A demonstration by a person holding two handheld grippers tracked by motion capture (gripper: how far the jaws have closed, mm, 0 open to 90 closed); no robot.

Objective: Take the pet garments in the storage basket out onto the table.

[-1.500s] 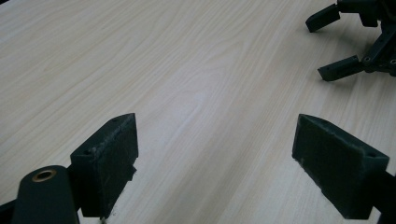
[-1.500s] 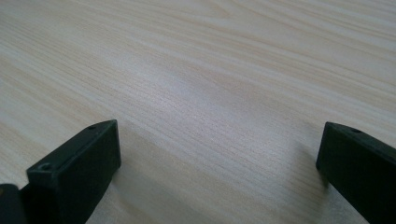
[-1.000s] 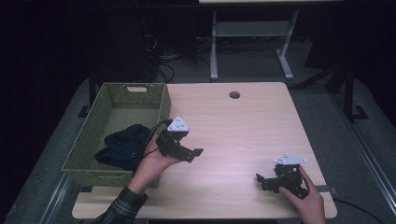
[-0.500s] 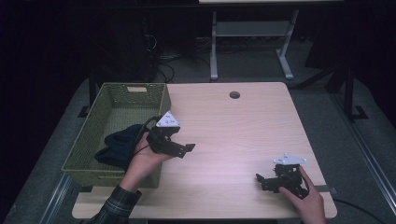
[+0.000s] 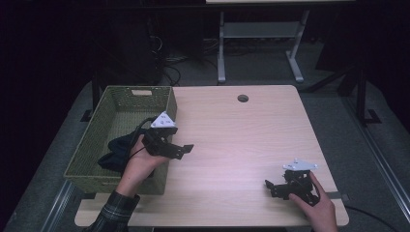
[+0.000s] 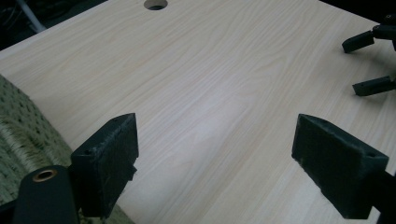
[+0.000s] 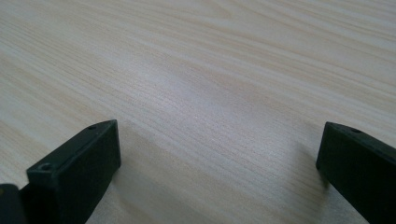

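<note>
The left claw hangs over the right rim of the woven basket, its jaws spread wide with nothing between them, pointing out across the pale wooden tabletop. The hand holding it comes up from a plaid sleeve at the near edge. In the left gripper view the two black jaws stand far apart above bare wood, with the basket's weave at the lower left and the cable hole at the far edge.

Inside the basket, a dark bundle of cloth lies against the near right part of the floor, just beside that hand and partly hidden by it; I cannot tell whether they touch.

The right claw rests low near the tabletop's near right corner, well apart from the basket, released and gripping nothing. The right gripper view shows its jaws wide apart just over the wood grain.
</note>
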